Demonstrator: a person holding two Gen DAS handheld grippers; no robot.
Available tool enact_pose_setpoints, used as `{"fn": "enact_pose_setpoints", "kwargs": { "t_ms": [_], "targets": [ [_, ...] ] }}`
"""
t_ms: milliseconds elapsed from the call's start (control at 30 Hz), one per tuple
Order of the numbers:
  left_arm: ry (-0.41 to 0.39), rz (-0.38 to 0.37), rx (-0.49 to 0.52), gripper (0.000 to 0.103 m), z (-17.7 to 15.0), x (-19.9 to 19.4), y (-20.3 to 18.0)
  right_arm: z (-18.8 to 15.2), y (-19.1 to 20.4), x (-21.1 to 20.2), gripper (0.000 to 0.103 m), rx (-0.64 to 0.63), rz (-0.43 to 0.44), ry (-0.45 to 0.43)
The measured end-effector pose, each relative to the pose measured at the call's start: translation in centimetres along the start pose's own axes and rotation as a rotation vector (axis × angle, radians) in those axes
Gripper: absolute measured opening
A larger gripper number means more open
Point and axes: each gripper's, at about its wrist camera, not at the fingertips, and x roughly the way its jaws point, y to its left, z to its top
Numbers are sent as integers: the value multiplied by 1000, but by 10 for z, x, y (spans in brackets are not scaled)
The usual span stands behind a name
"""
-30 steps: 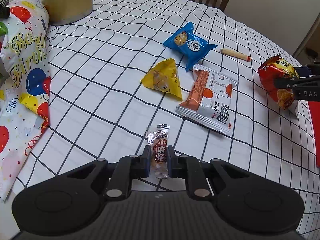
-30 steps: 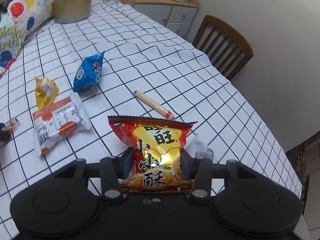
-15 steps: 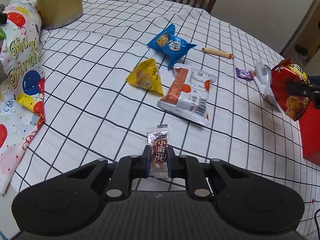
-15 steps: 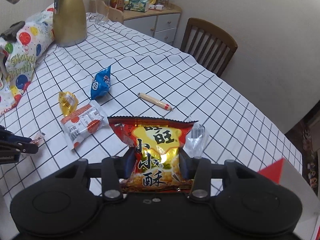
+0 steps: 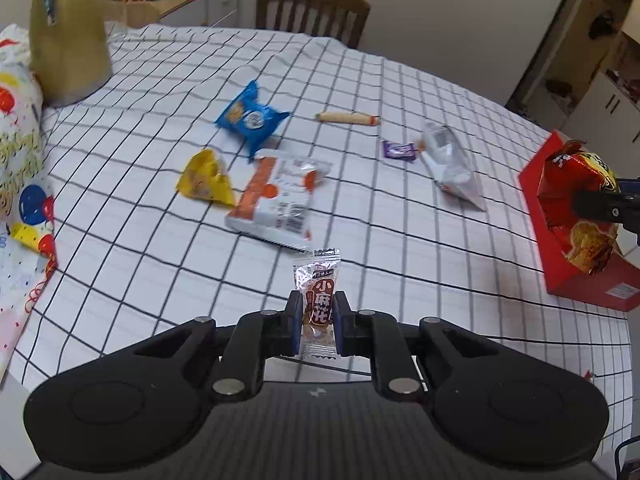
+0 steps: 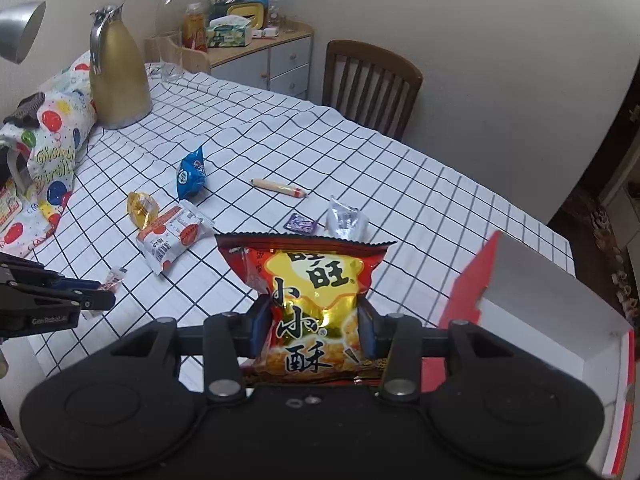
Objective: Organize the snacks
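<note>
Snacks: your left gripper (image 5: 316, 326) clamps a small clear sachet (image 5: 317, 302); your right gripper (image 6: 316, 330) clamps a red crisp bag (image 6: 314, 308) beside the red box (image 6: 560, 312). Others lie loose on the checked tablecloth (image 6: 360, 168). Chair (image 6: 370, 80) and cabinet (image 6: 276, 60) behind. Box cut off at right.

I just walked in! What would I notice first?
The big shiny red snack bag, gripped in the right tongs beside the open red box. The left tongs pinch a little candy packet, and more snacks lie scattered on the checked tablecloth.
</note>
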Motion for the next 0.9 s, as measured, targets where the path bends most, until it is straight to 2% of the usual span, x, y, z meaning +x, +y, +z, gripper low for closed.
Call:
{"fn": "enact_pose_setpoints", "kwargs": {
  "t_ms": [433,633,900],
  "targets": [
    [-55,-50,74,15,3,-24,-65,-30,-41,-54,42,59,-60,-67],
    [-106,-77,130,15,10,-36,-105,-43,-69,-70,42,77,-91,-87],
    [-117,-131,191,15,21,-36,-163,-60,-109,-86,42,102,-133,-107]
  ]
}}
